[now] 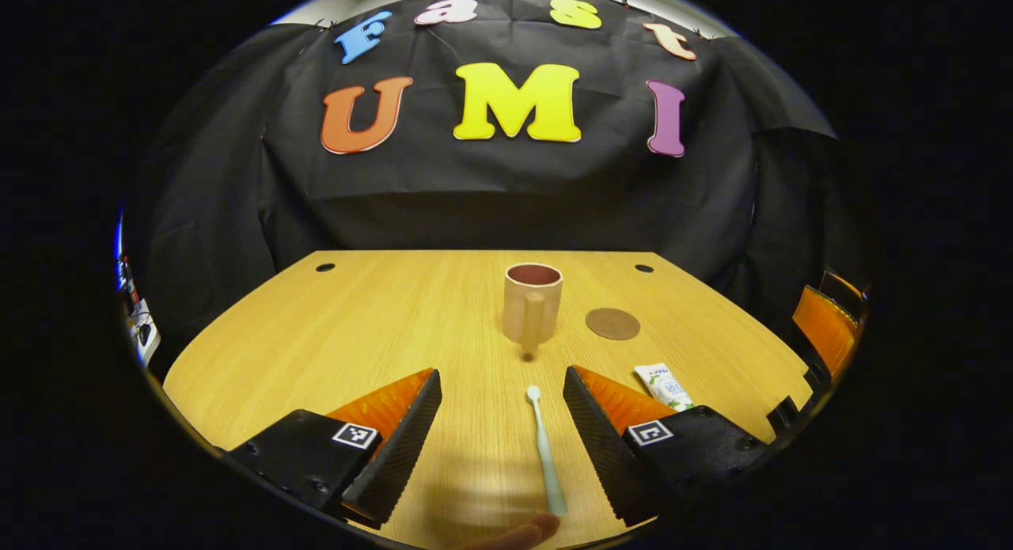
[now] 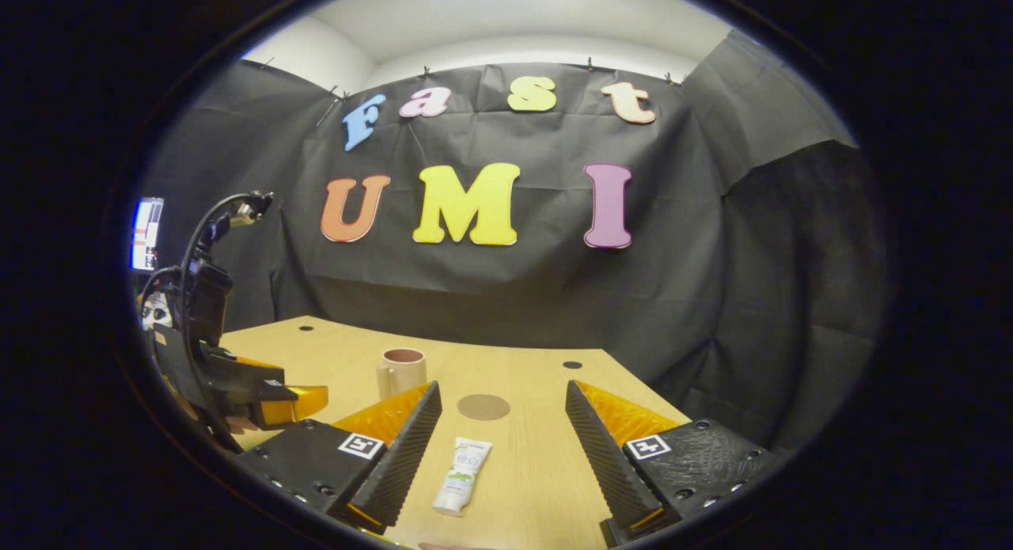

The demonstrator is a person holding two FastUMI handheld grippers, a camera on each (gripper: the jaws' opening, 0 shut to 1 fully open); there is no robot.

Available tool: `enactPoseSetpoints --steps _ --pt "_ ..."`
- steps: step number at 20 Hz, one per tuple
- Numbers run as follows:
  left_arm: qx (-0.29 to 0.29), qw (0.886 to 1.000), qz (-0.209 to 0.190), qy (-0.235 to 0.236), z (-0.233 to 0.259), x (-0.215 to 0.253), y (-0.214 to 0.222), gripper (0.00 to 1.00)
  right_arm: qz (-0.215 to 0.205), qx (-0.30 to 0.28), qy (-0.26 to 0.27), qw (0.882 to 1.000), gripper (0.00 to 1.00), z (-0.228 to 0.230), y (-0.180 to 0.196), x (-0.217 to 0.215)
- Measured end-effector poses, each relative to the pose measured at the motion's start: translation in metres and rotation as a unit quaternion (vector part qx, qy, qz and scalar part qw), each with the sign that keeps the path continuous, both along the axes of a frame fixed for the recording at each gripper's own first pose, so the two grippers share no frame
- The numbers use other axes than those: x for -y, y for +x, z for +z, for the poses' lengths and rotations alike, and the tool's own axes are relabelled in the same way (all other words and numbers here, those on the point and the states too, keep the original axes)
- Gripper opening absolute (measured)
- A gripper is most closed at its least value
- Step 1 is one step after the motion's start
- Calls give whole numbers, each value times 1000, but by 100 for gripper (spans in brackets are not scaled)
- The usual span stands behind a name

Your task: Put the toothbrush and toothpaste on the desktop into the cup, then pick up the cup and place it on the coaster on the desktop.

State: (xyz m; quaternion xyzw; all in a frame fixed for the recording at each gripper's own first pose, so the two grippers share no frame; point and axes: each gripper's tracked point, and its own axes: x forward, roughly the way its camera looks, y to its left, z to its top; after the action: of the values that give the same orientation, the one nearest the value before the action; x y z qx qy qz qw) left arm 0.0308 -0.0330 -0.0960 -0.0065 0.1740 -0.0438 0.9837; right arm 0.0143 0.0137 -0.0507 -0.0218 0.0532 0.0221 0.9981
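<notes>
Both grippers hang over the near edge of the bench (image 1: 356,320), each lined up on the thing it looks set to take. The left gripper (image 1: 502,392) is released, its jaws spread wide, and the toothbrush (image 1: 545,447) lies flat on the wood between them, head pointing away toward the cup (image 1: 532,303); neither finger touches it. That framing suits a straight descent and pinch across the thin handle. The right gripper (image 2: 502,403) is likewise released and holds nothing, with the toothpaste (image 2: 461,475) lying flat between its open jaws, cap end nearer the camera, again untouched. The cup stands upright and empty near the middle of the bench, handle turned toward the left gripper, which would leave the mouth free for dropping both things in from above. The coaster (image 1: 612,324) lies bare just beside the cup, on its right in the left gripper view, a short carry for the last step. In the right gripper view the left gripper sits off to the left, near the cup. Judging by this, nothing of the task is done yet; the first grasp is at hand.
</notes>
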Motion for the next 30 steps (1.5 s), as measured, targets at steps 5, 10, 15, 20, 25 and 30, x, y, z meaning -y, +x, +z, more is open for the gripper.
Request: enactPoseSetpoints --steps 5,10,15,20,25,30 --pt "-92 996 0 -9 -49 17 0 97 -3 -29 14 999 95 -26 5 11" --pt "-131 991 -20 9 -74 31 -2 85 -6 -63 17 998 95 -54 13 17" --pt "-131 991 -20 10 -82 32 1 67 -1 -90 30 995 95 -69 18 14" --pt "-136 991 -9 -8 -89 27 5 47 3 -108 40 993 95 -73 28 5" --pt "-116 993 0 -27 -89 19 12 13 8 -145 36 989 95 -89 38 -14" --pt "-96 994 -12 -52 -84 19 9 10 11 -183 19 983 95 -111 42 -28"
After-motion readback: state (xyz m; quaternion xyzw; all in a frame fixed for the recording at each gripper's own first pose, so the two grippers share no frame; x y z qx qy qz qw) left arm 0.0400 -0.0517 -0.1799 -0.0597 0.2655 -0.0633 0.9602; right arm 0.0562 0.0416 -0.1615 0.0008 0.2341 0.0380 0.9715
